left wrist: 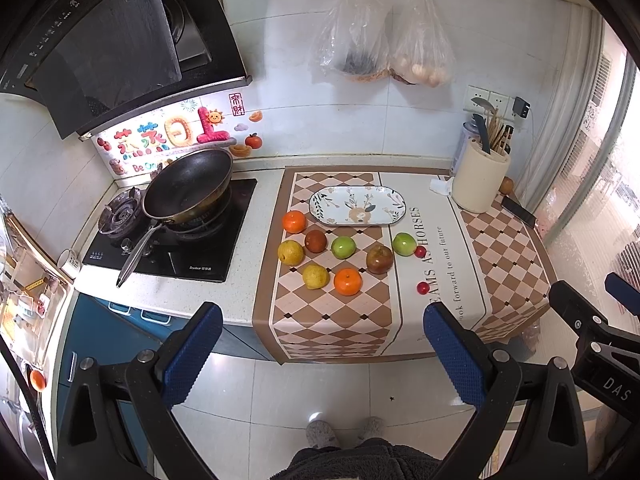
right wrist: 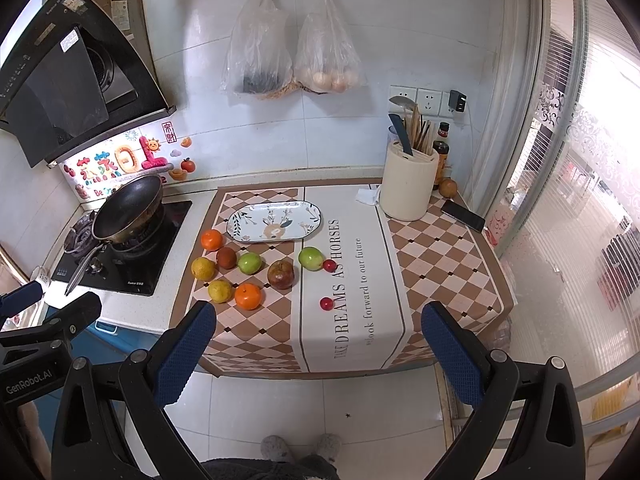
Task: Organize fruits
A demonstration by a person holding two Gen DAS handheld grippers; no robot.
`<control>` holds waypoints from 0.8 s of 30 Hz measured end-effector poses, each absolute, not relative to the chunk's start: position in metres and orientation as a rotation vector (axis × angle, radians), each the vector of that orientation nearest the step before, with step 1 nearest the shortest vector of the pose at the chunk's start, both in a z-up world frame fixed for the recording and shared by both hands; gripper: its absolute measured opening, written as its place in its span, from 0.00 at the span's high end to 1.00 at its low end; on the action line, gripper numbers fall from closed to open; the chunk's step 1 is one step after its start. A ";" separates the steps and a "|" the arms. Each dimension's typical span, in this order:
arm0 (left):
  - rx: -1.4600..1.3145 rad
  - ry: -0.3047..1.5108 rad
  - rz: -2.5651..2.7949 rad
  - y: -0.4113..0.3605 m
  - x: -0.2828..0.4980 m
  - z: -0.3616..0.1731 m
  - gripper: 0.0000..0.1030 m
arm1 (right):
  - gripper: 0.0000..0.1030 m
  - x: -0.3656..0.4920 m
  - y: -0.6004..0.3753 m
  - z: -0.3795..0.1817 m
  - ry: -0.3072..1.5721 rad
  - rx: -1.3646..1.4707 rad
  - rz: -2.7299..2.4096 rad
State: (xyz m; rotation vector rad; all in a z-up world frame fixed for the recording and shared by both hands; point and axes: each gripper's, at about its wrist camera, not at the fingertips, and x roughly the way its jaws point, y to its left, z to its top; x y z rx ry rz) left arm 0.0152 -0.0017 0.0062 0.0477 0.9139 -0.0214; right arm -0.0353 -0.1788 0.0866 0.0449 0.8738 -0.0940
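Both grippers hang back from the worktop point(left wrist: 248, 312), above the floor, nothing held. Left gripper point(left wrist: 322, 354): jaws wide open, blue pads empty. Right gripper point(right wrist: 318, 354): same, jaws wide open and empty.

Fruit sits loose on the checkered mat point(right wrist: 256, 332), all in front of the oval plate point(right wrist: 274, 222), none on it. The plate is bare.

Layout, right wrist view:
- back orange point(right wrist: 211, 239) just off the plate's left end
- brown fruit point(right wrist: 226, 257) and green apple point(right wrist: 250, 263) side by side, close to touching
- yellow pear point(right wrist: 203, 268) left of them
- second yellow pear point(right wrist: 220, 291) and front orange point(right wrist: 247, 296) touching or nearly so, nearest the worktop edge
- dark red apple point(right wrist: 281, 275) in the middle
- second green apple point(right wrist: 311, 258) on the white lettered strip, small red cherry point(right wrist: 329, 265) touching its right side
- second cherry point(right wrist: 326, 303) alone, further forward on the strip

Wok point(right wrist: 128, 208) on the hob at left. Utensil holder point(right wrist: 408, 184) and phone point(right wrist: 463, 215) at back right, well apart from the fruit.
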 end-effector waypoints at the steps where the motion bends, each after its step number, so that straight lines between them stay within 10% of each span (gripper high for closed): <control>1: 0.049 0.913 -0.021 -0.002 0.015 0.006 0.00 | 0.00 -0.034 -0.178 0.087 0.874 0.046 -0.093; 11: 0.068 0.870 0.065 0.000 0.046 0.014 0.00 | 0.00 -0.019 -0.197 0.080 0.825 0.109 -0.087; 24: 0.161 0.982 0.394 0.052 0.154 -0.083 0.00 | 0.00 0.089 -0.194 -0.088 1.084 0.272 0.058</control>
